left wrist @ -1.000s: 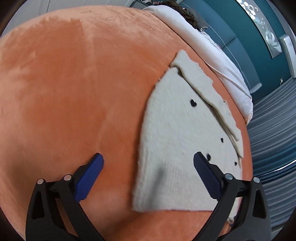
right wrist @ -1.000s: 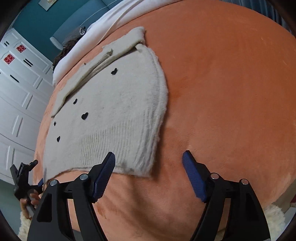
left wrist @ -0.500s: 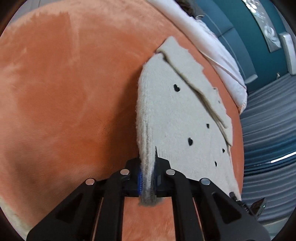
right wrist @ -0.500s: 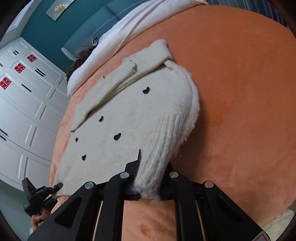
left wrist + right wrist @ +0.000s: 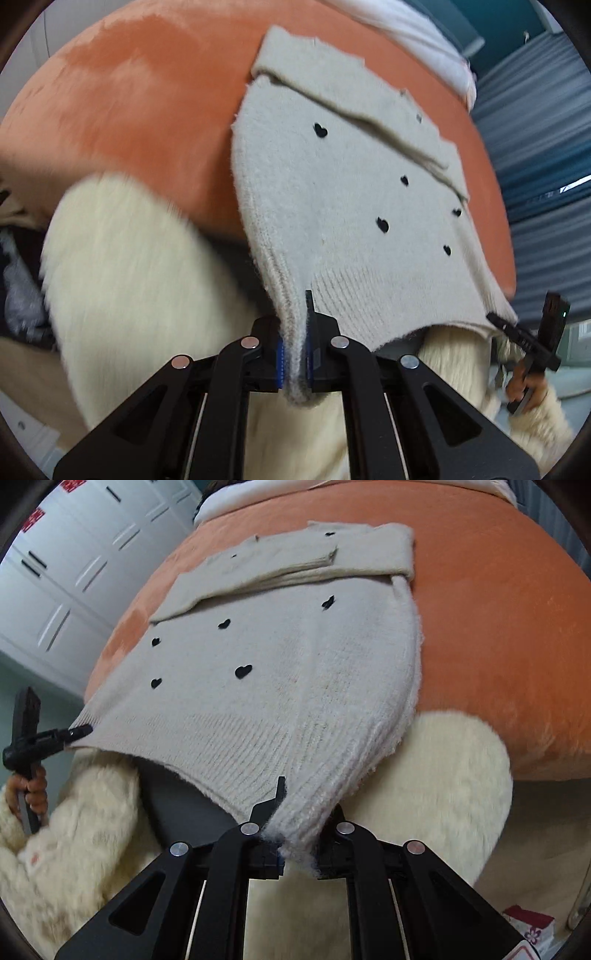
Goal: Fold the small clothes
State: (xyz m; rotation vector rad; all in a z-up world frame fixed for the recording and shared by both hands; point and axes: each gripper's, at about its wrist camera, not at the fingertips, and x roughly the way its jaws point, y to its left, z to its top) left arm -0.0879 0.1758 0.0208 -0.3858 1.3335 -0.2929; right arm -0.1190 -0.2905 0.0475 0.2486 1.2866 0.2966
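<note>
Both grippers are clamping the hem of the cream sweater (image 5: 343,206). The left gripper (image 5: 295,363) is pinching one ribbed hem corner between its blue pads, at 6 o'clock in the left wrist view. The right gripper (image 5: 295,849) is pinching the opposite hem corner, at 6 o'clock in its own view. Half a second ago the whole garment was lying on the orange blanket (image 5: 140,110) with both claws already closed on it; a second ago both were standing open over it. The hem is now hanging clear of the blanket's edge, stretched taut between the two grippers, while the upper body, with sleeves folded across it toward 12 o'clock, is resting on the blanket. The person's fuzzy cream clothing (image 5: 424,775) is now showing beneath the raised hem, where it was not visible before. The right gripper is appearing at 4 o'clock in the left wrist view, biting its corner.
</note>
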